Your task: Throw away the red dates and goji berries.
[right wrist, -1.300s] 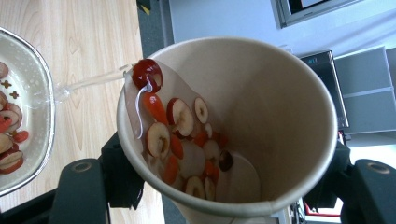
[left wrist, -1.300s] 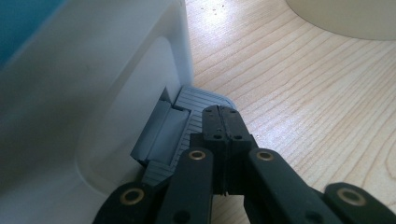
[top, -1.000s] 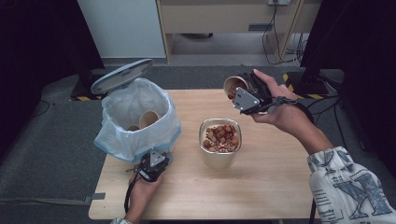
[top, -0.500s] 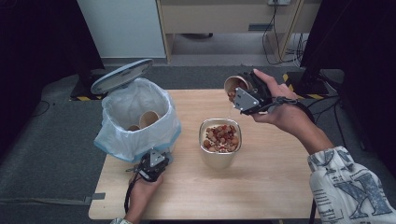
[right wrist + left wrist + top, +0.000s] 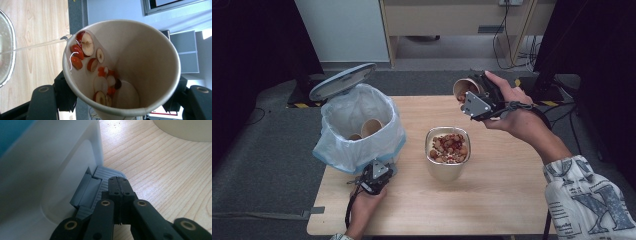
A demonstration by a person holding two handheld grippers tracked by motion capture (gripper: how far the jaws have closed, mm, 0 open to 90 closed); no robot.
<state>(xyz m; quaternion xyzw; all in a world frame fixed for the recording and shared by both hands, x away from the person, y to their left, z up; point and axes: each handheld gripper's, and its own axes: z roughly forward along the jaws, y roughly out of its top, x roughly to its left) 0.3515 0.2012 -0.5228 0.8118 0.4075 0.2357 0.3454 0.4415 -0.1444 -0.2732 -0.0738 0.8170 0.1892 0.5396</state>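
Observation:
My right gripper (image 5: 468,93) is shut on a paper cup (image 5: 462,88), held tilted on its side above the table's far right. In the right gripper view the cup (image 5: 140,57) holds several red and white fruit slices (image 5: 87,50), with my right gripper (image 5: 121,96) clamping its sides. A steel bowl (image 5: 448,169) of fruit pieces (image 5: 448,146) stands mid-table. My left gripper (image 5: 381,171) is shut at the foot of a white bin (image 5: 362,150). Its closed jaws (image 5: 118,184) rest on the grey pedal (image 5: 105,173), and the lid (image 5: 343,81) stands raised.
The bin's bag holds two used paper cups (image 5: 371,128). The bowl's rim (image 5: 7,50) lies left of the held cup, over the wooden table (image 5: 512,190). A cabinet and cables stand beyond the table's far edge.

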